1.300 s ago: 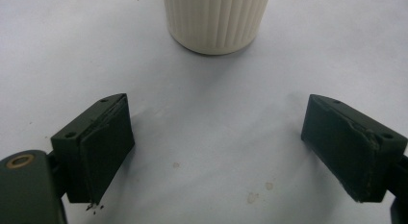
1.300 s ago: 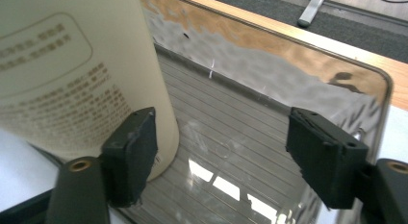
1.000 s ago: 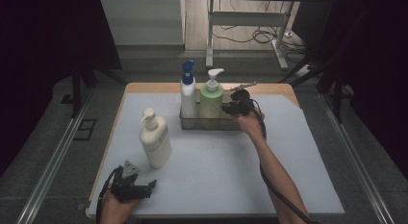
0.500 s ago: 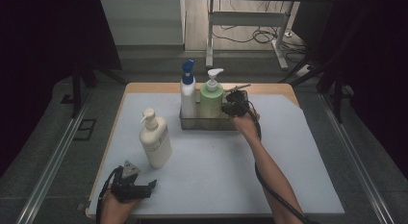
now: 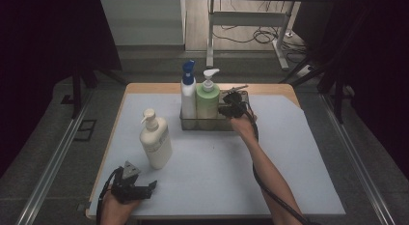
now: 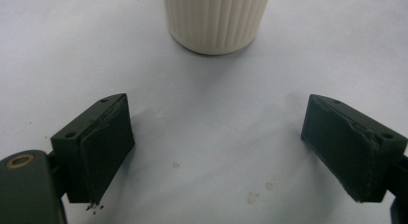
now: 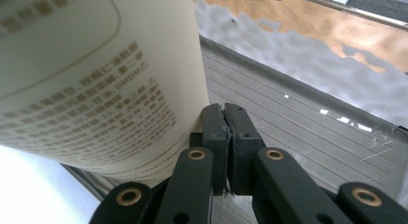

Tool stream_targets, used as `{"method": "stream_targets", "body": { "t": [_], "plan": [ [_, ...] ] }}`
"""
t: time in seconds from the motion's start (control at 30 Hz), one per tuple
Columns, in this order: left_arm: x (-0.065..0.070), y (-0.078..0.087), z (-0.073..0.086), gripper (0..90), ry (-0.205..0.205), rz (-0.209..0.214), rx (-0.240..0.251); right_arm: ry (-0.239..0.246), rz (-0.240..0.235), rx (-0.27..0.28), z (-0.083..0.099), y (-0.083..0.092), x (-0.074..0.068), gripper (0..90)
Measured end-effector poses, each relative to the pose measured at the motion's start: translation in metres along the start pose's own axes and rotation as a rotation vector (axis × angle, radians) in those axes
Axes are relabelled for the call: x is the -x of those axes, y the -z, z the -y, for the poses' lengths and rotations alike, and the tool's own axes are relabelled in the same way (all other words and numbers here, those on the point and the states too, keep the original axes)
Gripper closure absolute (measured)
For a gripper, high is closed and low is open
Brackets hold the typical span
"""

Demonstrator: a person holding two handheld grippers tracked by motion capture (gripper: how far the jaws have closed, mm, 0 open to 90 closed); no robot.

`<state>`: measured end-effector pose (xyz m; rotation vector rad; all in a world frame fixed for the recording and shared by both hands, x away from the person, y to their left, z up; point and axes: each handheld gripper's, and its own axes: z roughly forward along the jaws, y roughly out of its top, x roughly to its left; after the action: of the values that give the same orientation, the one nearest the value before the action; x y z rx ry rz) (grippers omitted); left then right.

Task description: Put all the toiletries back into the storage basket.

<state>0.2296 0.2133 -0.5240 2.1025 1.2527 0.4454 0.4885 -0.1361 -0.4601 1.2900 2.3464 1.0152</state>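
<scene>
Since the earlier frames our right gripper [image 5: 230,108] has edged a little further into the clear tray [image 5: 185,122] at the far edge of the table, and its jaws have just been closing; in the right gripper view the two pads now meet flat against each other with nothing between them. They sit just beside the green bottle [image 5: 208,100], whose pale printed wall [image 7: 96,75] curves along the left of that view, and we cannot tell whether the closed jaws touch it. Behind the jaws we see the tray's ribbed floor and its clear wall [image 7: 308,80].

We see the green bottle standing upright in the tray, with the blue-topped bottle [image 5: 188,92] close beside it on its left. Both are near the middle of the table's far edge.

Our left gripper [image 5: 143,190] rests at the near left corner of the grey mat [image 5: 289,157], with our hand behind it. Its jaws stand wide apart and hold nothing. The cream pump bottle [image 5: 155,139] stands upright on the mat just beyond it, well apart from the tray; its ribbed base [image 6: 215,19] shows at the top of the left gripper view, clear of both pads.
</scene>
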Motion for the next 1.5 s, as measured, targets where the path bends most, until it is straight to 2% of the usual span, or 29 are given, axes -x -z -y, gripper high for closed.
{"method": "stream_targets", "body": {
  "t": [0.2, 0.47, 0.8, 1.03, 1.13, 1.5],
  "plan": [
    [0.000, 0.000, 0.000, 10.4, 0.000, 0.000, 0.000, 0.008, 0.009, 0.002, 0.000, 0.001, -0.003, 89.1],
    [0.000, 0.000, 0.000, 10.4, 0.000, 0.000, 0.000, -0.008, 0.010, 0.011, 0.001, 0.000, -0.003, 88.8],
    [0.000, 0.000, 0.000, 10.5, -0.002, 0.000, 0.000, 0.003, 0.027, 0.021, 0.004, 0.011, 0.000, 79.0],
    [0.000, 0.000, 0.000, 10.4, -0.002, 0.000, 0.000, 0.021, 0.027, 0.046, 0.006, 0.028, 0.003, 67.4],
    [0.000, 0.000, 0.000, 10.5, -0.002, 0.000, 0.000, 0.033, 0.027, 0.058, 0.007, 0.037, 0.003, 59.0],
    [0.000, 0.000, 0.000, 10.5, -0.001, 0.001, 0.001, 0.081, -0.015, 0.081, 0.015, 0.067, -0.003, 37.0]
  ]
}}
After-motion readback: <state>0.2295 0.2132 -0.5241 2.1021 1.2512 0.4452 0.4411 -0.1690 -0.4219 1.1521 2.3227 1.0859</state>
